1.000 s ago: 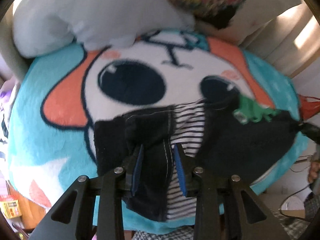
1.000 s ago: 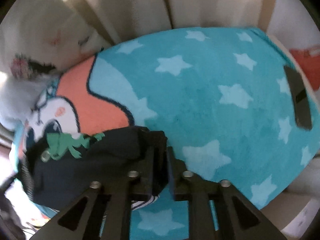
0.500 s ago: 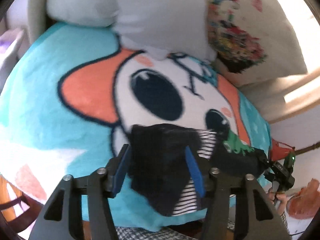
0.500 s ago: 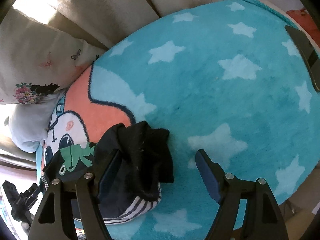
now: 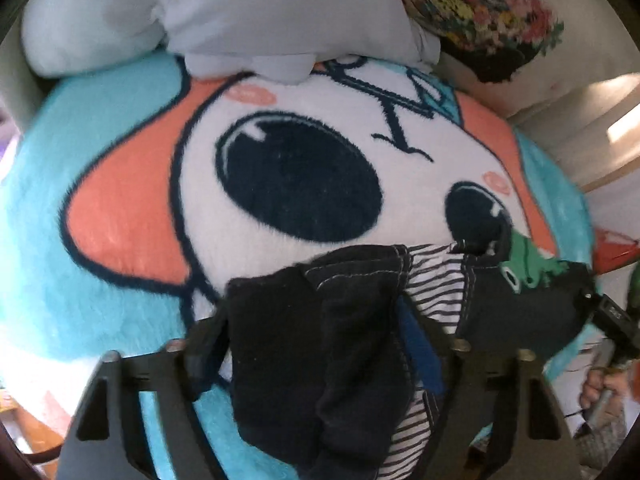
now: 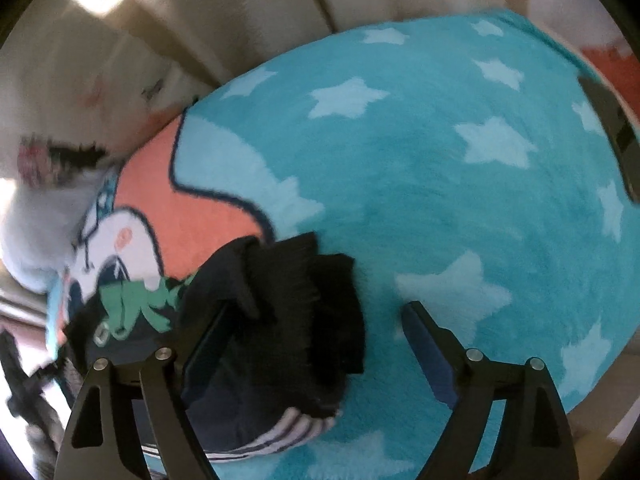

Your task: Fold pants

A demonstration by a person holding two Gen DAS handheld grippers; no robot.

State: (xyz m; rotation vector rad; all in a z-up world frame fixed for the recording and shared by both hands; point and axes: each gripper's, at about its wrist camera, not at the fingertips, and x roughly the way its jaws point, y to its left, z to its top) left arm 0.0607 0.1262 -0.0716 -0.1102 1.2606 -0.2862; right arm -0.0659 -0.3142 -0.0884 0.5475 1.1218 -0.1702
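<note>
Small dark pants (image 5: 528, 312) with a striped lining (image 5: 436, 280) and a green animal patch (image 5: 528, 264) lie bunched on a fleece blanket. A folded dark wad of them sits between the fingers of my left gripper (image 5: 310, 316). Its jaws are closing, and the blue right pad (image 5: 418, 344) still shows beside the cloth. In the right wrist view the pants (image 6: 240, 400) and green patch (image 6: 136, 304) lie at lower left. My right gripper (image 6: 318, 308) stands wide open. The frayed dark edge rests by its left finger; its right finger is over bare blanket.
The turquoise blanket (image 5: 100, 200) bears a cartoon face and stars. A white pillow (image 5: 200, 12) and a floral pillow (image 5: 480, 8) lie behind it. A hand (image 5: 596, 392) holding the other gripper is at the right edge. A dark flat object (image 6: 616, 136) lies far right on the blanket.
Both grippers were shut on the pants a second ago and have opened, dropping the cloth on the blanket. The left view swung left and back; the right gripper sank slightly.
</note>
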